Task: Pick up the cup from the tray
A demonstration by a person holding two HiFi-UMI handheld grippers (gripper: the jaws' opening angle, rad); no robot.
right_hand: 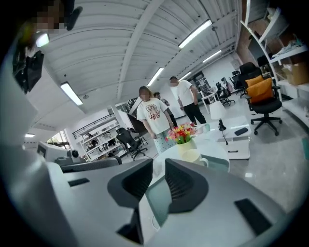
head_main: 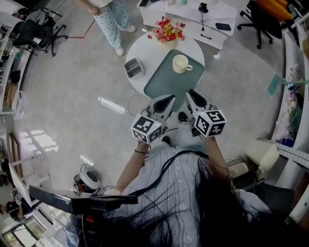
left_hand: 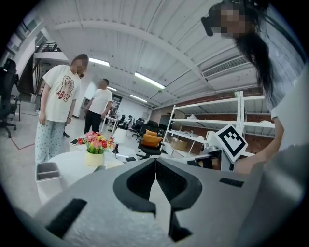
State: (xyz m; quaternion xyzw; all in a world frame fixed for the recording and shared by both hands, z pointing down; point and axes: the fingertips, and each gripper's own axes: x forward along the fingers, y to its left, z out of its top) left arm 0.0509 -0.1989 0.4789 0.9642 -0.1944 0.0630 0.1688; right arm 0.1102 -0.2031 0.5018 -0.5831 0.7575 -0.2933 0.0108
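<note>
A cream cup (head_main: 181, 63) with a handle stands on the far part of a green tray (head_main: 166, 79) on a round white table (head_main: 145, 48). In the right gripper view the cup (right_hand: 195, 156) shows just beyond the jaws, on the tray (right_hand: 219, 164). Both grippers hover side by side over the tray's near end, short of the cup. My left gripper (head_main: 169, 100) is shut, its pads (left_hand: 161, 176) meeting with nothing between them; the cup is hidden in its view. My right gripper (head_main: 191, 94) is shut and empty, with only a thin slit between its pads (right_hand: 178, 183).
A vase of flowers (head_main: 166, 31) stands at the table's far edge and a small grey box (head_main: 133, 68) at its left. A person in patterned trousers (head_main: 111, 21) stands beyond the table. White desks (head_main: 193, 14) and office chairs (head_main: 34, 31) lie further off.
</note>
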